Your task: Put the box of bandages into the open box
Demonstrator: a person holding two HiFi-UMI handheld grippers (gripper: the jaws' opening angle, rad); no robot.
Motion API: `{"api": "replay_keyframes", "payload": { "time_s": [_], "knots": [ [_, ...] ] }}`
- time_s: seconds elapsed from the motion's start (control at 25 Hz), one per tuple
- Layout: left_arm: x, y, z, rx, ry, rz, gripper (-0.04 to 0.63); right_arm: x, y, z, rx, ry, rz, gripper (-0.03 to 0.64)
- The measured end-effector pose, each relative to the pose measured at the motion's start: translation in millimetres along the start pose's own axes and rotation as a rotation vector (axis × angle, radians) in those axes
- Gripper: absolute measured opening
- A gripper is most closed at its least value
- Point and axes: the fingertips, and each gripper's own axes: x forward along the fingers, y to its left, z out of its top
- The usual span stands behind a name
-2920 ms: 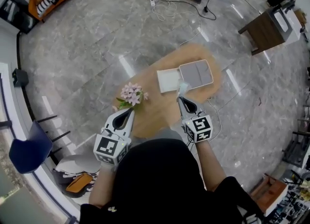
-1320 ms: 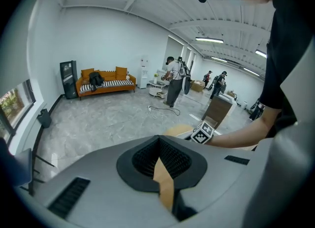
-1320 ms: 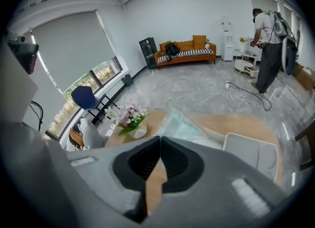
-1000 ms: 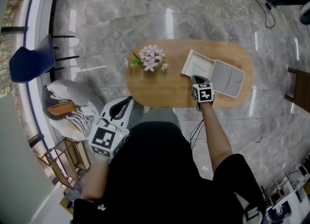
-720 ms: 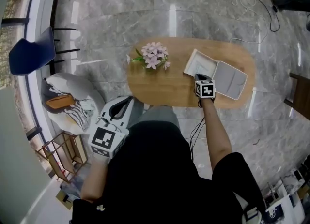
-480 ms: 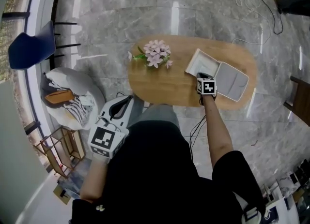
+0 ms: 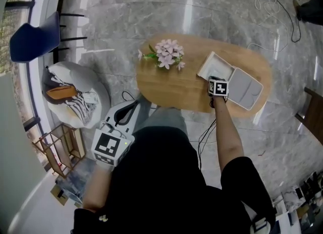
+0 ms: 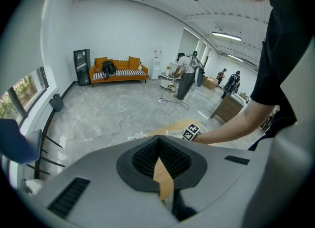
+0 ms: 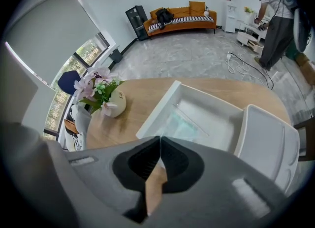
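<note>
The white open box (image 9: pixel 160 110) stands on the oval wooden table (image 7: pixel 166 84), its lid (image 9: pixel 268 141) laid flat to the right. A pale teal-and-white box of bandages (image 9: pixel 183 123) lies flat inside it. My right gripper (image 9: pixel 159 138) hovers at the near edge of the open box (image 7: pixel 211 62), shut with nothing between its jaws. In the head view the right gripper (image 7: pixel 212 79) points at the box. My left gripper (image 7: pixel 135 104) hangs off the table by the person's left hip, shut and empty; the left gripper (image 8: pixel 158 141) faces the room.
A white vase of pink flowers (image 7: pixel 169 54) stands on the table's left part. A beanbag with a bag (image 7: pixel 75 96) and a blue chair (image 7: pixel 35 38) are on the floor at left. Cables (image 7: pixel 275 5) trail on the floor beyond the table.
Earlier the right gripper held the bandage box above the open box; now that box lies inside and the gripper is empty. Over the last second both grippers have barely moved.
</note>
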Motion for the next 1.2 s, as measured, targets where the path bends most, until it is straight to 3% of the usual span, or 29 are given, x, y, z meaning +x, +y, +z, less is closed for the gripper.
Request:
{"api": "replay_keyframes", "payload": {
  "time_s": [0.8, 1.2],
  "knots": [
    [1, -1, -13, -0.023, 0.025, -0.001, 0.011, 37, -9, -1, 0.024, 0.048, -0.025, 0.012],
    [-3, -1, -19, -0.027, 0.019, -0.009, 0.011, 38, -15, -4, 0.036, 0.047, -0.056, 0.083]
  ]
}}
